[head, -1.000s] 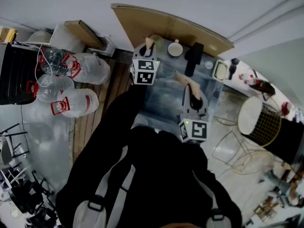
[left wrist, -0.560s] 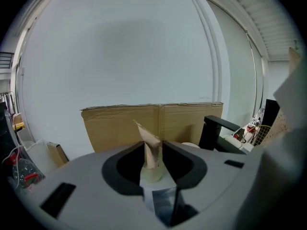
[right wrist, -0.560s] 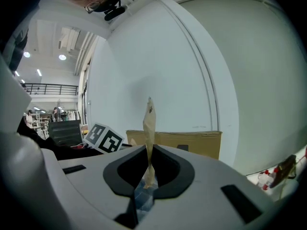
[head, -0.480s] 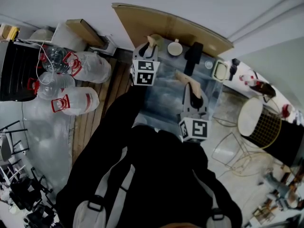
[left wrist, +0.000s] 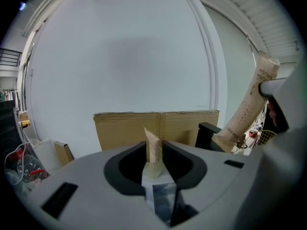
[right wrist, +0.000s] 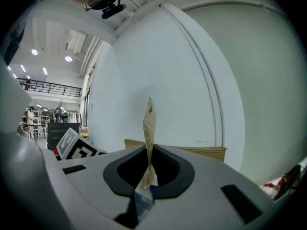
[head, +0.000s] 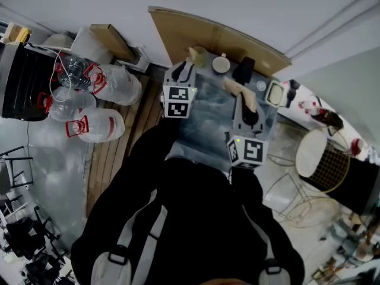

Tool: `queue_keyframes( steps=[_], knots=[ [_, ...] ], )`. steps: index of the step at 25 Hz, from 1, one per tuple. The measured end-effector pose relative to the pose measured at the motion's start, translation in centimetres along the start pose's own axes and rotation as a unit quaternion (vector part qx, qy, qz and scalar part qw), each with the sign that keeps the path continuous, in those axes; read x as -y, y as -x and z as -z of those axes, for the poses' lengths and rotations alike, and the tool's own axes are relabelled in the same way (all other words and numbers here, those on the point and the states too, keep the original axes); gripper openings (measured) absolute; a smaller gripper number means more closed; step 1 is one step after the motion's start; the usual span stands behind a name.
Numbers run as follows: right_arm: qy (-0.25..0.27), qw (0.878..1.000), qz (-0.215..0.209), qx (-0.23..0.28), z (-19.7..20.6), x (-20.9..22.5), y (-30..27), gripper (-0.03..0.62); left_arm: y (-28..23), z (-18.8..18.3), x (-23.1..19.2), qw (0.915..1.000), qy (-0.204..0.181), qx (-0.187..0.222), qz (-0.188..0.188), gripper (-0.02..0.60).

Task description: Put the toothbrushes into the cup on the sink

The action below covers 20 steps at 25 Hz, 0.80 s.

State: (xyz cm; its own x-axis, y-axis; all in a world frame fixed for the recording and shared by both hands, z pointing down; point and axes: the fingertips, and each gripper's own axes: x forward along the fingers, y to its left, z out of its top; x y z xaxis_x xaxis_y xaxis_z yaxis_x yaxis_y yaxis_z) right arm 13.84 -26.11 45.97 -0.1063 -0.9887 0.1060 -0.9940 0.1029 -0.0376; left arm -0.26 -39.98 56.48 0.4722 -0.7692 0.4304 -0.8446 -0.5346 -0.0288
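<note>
Each gripper holds a toothbrush in a tan paper wrapper. My left gripper point(head: 190, 61) point(left wrist: 153, 157) is shut on the left toothbrush point(head: 193, 53) point(left wrist: 153, 147), which stands upright at the sink's back left. My right gripper point(head: 241, 98) point(right wrist: 149, 169) is shut on the right toothbrush point(head: 235, 88) point(right wrist: 149, 128) point(left wrist: 247, 107), raised over the sink's point(head: 205, 120) right half. A white cup point(head: 221, 64) stands at the back edge between the two tips, beside the black faucet point(head: 244, 70) point(left wrist: 209, 134).
A cardboard sheet point(head: 196, 31) point(left wrist: 124, 128) point(right wrist: 204, 152) leans on the wall behind the sink. A small pale round thing point(head: 202, 56) sits by the left toothbrush tip. Water jugs point(head: 89, 105) lie on the floor at left, a round white stool point(head: 314, 147) at right.
Both grippers keep their hold. The right gripper has drifted a little toward the back of the sink, and the left one has tilted more upright. The head view has shifted slightly.
</note>
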Motion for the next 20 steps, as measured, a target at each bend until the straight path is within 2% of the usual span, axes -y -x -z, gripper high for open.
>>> queue_keyframes(
  steps=[7,13,20],
  knots=[
    [0.000,1.000,-0.001,0.005,-0.5,0.3,-2.0,0.021,3.7,-0.4,0.5,0.9997,0.002,0.024,0.003,0.089],
    [0.004,1.000,0.006,-0.006,0.4,0.6,-4.6,0.021,7.3,-0.3,0.9,0.9989,0.011,0.045,-0.007,0.007],
    [0.025,0.999,0.009,-0.024,1.5,1.0,-7.9,0.021,10.8,0.5,1.8,0.9985,0.017,0.051,-0.008,0.002]
  ],
)
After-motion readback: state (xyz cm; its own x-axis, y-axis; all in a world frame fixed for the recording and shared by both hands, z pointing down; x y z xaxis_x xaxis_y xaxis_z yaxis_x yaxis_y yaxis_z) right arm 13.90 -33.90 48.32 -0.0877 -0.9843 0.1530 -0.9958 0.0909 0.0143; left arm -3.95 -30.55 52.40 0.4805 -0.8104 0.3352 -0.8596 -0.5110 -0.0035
